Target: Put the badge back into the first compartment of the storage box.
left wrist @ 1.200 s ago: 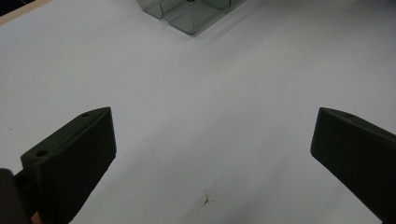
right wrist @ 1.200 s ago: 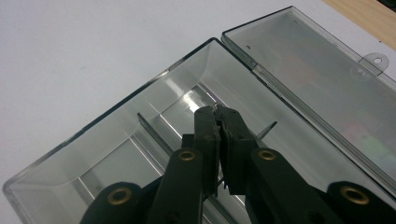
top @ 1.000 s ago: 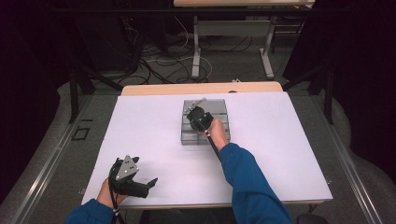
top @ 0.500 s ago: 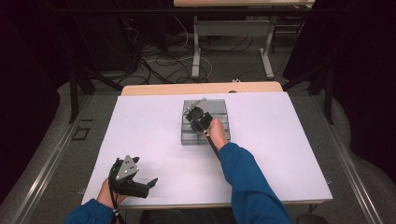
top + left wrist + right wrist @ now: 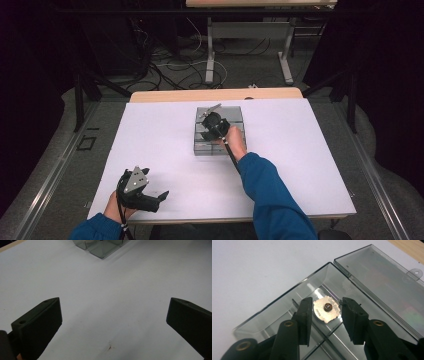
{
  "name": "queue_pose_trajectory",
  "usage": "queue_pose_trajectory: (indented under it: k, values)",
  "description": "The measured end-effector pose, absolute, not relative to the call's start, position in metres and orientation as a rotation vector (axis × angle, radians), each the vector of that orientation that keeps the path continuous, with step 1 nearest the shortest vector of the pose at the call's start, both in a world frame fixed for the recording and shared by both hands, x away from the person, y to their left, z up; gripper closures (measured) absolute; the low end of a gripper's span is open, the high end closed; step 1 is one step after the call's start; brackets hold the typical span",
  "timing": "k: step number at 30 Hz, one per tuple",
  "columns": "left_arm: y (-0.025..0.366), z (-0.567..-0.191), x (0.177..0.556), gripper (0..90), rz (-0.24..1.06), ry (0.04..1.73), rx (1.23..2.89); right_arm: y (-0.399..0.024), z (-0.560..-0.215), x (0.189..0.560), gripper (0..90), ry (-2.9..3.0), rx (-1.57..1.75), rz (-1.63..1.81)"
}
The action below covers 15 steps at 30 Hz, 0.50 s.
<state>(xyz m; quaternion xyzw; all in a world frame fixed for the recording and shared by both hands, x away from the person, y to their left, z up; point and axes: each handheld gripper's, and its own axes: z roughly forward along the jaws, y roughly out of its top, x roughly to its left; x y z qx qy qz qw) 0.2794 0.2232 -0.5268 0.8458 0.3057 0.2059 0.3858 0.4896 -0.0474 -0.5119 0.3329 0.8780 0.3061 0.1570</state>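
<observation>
Little had shifted across the tabletop (image 5: 150, 140) since the earlier high view: both hands sat where they had been, and the one real change was at the right hand-held gripper (image 5: 325, 308), whose jaws had just been opening. They stood apart on either side of a small brass-coloured disc (image 5: 326, 309) with a screw at its centre, and neither pad appeared to press on it. That disc lay on the floor of a compartment in the clear plastic box (image 5: 239, 114), which sat toward the far edge of the tabletop, near its middle, with its lid (image 5: 387, 282) swung fully back and lying flat.

Judged from this, the placing looked done: the disc was down inside the box and seemingly let go. What remained was to draw the right hand-held gripper (image 5: 212, 123) out and, probably, to close the lid.

The left hand-held gripper (image 5: 150, 197) rested near the tabletop's near-left corner, well apart from the box, with its jaws wide open and nothing between them.

From the high view came the layout, with the right hand (image 5: 234, 141) reaching over the box, but the disc was hidden there beneath the gripper. The right gripper view supplied the disc, the dividers and the gap at each pad. The left gripper view gave bare white surface and a corner of the box (image 5: 101, 248) far off.
</observation>
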Motion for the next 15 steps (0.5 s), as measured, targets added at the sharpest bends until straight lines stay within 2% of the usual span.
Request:
queue_pose_trajectory:
  k: [8, 15]
  values:
    - [0.223, -0.527, 0.279, 0.1, 0.522, 0.782, 2.155, -0.058, -0.498, 0.475, 35.8, 2.538, 0.954, 1.002]
    - [0.223, -0.527, 0.279, 0.1, 0.513, 0.791, 2.156, -0.074, -0.488, 0.462, 20.3, 2.582, 0.903, 1.057]
